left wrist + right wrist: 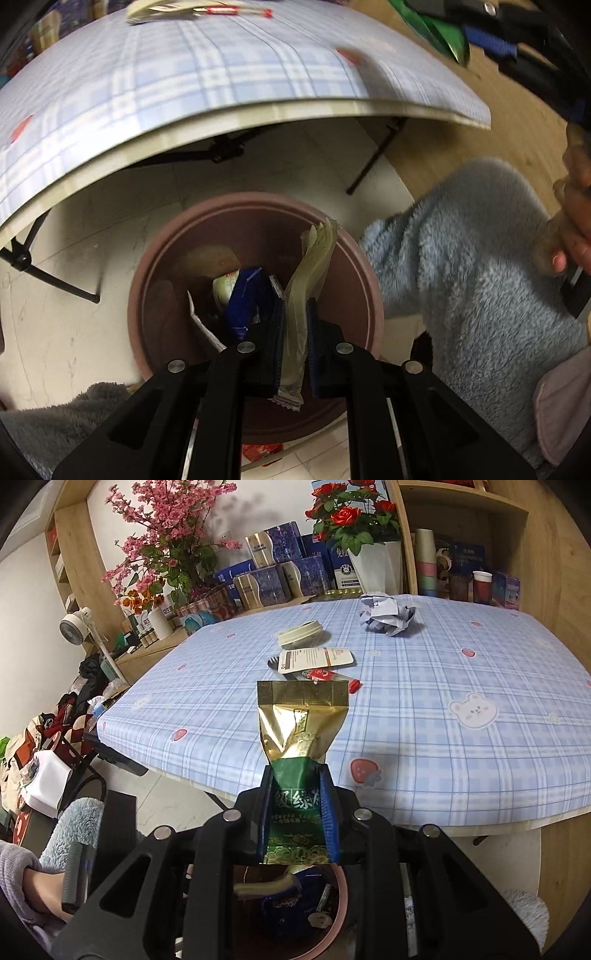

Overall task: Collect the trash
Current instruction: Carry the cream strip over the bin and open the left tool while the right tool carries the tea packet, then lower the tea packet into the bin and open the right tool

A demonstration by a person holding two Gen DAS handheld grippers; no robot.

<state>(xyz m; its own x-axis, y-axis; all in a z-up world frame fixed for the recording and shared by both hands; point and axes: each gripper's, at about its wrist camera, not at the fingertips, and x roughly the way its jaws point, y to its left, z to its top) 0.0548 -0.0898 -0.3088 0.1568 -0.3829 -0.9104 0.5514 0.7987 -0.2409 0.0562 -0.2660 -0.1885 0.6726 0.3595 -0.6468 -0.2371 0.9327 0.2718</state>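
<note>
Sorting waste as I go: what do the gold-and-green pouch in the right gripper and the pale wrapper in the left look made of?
Gold-and-green pouch: likely metallised foil laminate, with mirror-like creases and a flat sealed top. Pale wrapper: thin translucent plastic film, apparently; its end is zigzag-cut.

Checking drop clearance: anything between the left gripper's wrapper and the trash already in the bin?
Nothing. In the left wrist view, the clear wrapper held by the left gripper hangs over the brown bin; only open space above the trash.

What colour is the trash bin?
Dull reddish brown trash bin, best in the left wrist view.
</note>
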